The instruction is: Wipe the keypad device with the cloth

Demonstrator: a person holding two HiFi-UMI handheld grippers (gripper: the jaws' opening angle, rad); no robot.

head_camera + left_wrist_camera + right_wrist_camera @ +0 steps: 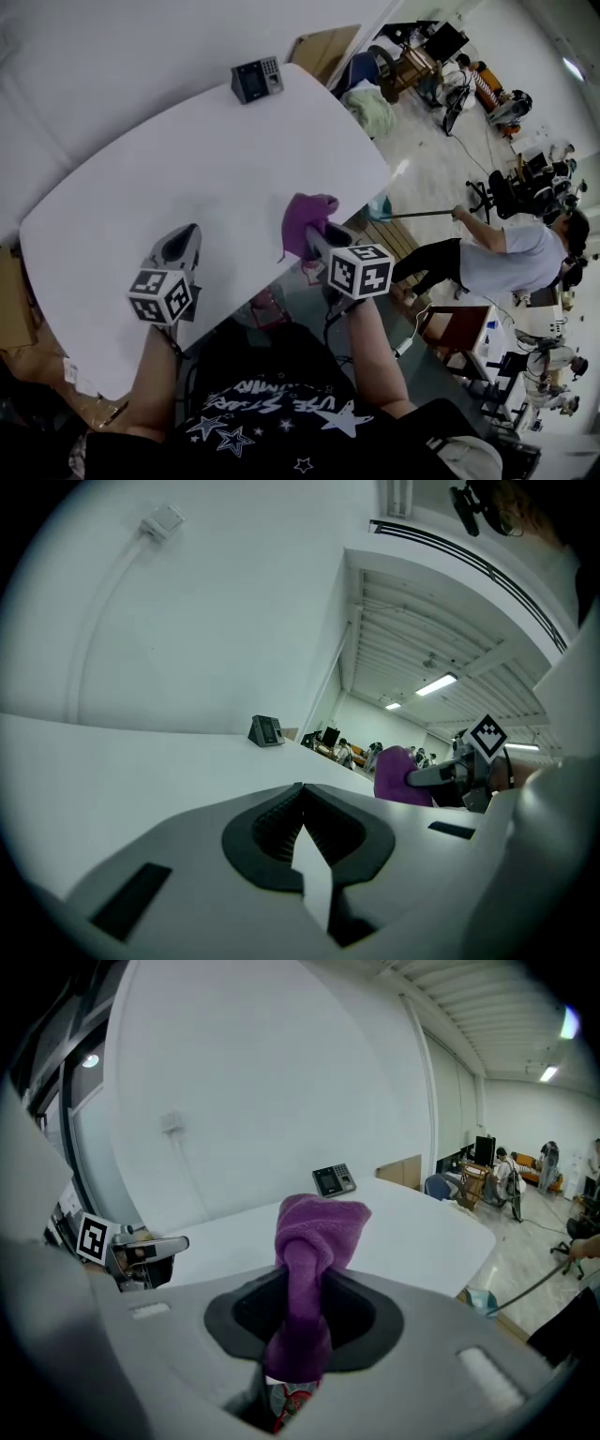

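Wiping not begun, by the look of it. The cloth (307, 220) is in the right hand-held gripper (315, 236), jaws pinched on its middle, w/ a bunched knob standing above them and a tail hanging below. It hangs over the near edge of the desk (187, 159). The keypad device (257, 80) sits at the far end of the desk near the wall, well apart from both grippers – no contact yet. Left to do, I'd judge: carry the cloth across, then rub the device's face and sides.

The left hand-held gripper (186, 239) has its jaws together w/ nothing between them, low over the near part of the desk.

Materials etc.:
- Cloth: purple, soft, fuzzy nap, prob. microfibre; folds loosely, so it should mould to the keys.
- Device: small dark box, wedge shape w/ a sloped front carrying a screen and keys; hard plastic, light-looking – may slide when pushed, so the free gripper could steady it.
- Desk: white, smooth, matt, rounded corners.
- Grippers: grey moulded shells, black ribbed pads.
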